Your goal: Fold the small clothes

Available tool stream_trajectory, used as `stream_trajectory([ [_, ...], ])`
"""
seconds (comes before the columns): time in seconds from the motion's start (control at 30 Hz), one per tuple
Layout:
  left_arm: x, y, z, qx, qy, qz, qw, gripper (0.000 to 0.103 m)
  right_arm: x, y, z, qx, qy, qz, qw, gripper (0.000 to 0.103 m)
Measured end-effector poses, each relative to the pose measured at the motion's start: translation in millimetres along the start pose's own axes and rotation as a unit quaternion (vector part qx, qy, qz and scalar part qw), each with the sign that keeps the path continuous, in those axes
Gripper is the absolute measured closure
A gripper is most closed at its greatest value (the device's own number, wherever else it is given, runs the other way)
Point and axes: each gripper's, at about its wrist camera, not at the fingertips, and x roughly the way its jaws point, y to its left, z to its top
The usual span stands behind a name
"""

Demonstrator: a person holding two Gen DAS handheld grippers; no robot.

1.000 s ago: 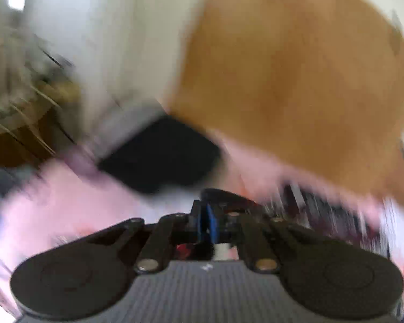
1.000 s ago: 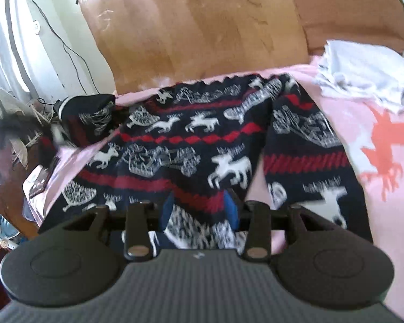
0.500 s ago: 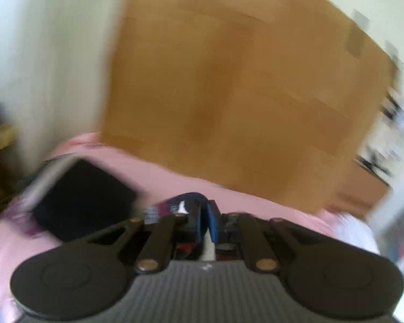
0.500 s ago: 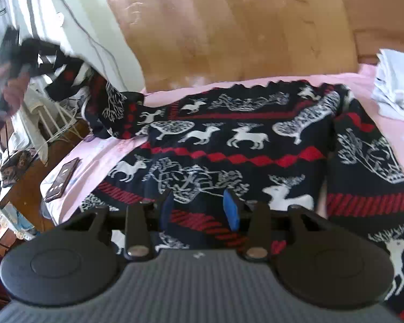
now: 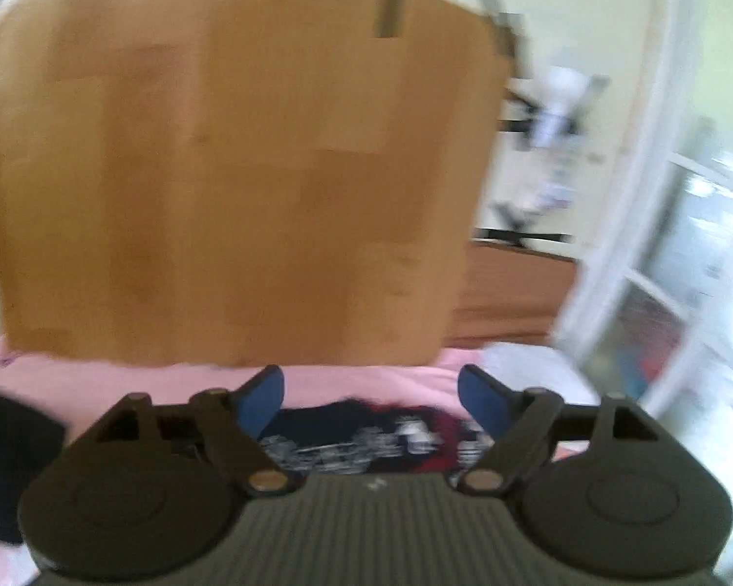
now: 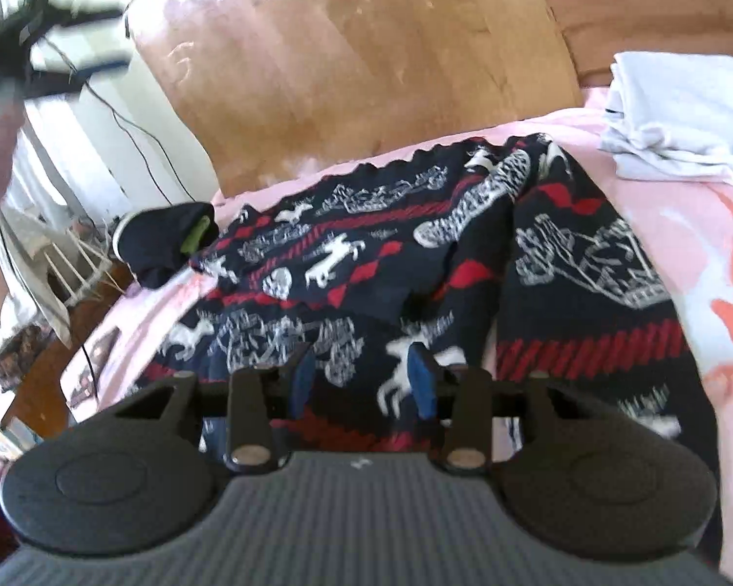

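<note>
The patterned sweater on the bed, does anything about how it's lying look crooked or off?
Yes. The sweater is not flat on the pink sheet: its left sleeve lies folded across the chest at a slant, with a raised crease down the middle, and the right side is bunched. A dark garment lies crumpled by its left edge.

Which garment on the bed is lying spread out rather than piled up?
The dark reindeer-patterned sweater, spread across the pink bedspread. The white clothes at the right and the dark bundle at the left edge are bunched.

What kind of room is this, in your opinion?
Probably a bedroom in a home: a patterned sweater lies on a pink bedsheet, with folded white laundry beside it and a wooden headboard behind.
</note>
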Motion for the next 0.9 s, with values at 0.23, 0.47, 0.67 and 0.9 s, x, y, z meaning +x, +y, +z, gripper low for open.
stream_trajectory([
  [0.23, 15.9, 91.8, -32.0, -0.096, 0.044, 0.083, 0.9909, 0.022, 47.6, -4.8, 29.5, -0.042, 0.026, -0.047, 0.998, 0.057],
  [0.47, 34.8, 150.7, -72.5, -0.155, 0.088, 0.113, 0.9775, 0.022, 78.7, -24.6, 40.5, -0.060, 0.039, -0.095, 0.993, 0.054],
  [0.67, 56.1, 164.7, -82.9, -0.161, 0.105, 0.128, 0.9729, 0.021, 70.7, -1.5, 55.1, -0.128, -0.001, -0.077, 0.989, 0.097],
  [0.9, 105.4, 170.9, -83.8, -0.150, 0.109, 0.134, 0.9735, 0.019, 51.6, -46.9, 126.1, -0.108, -0.071, -0.150, 0.980, 0.097],
])
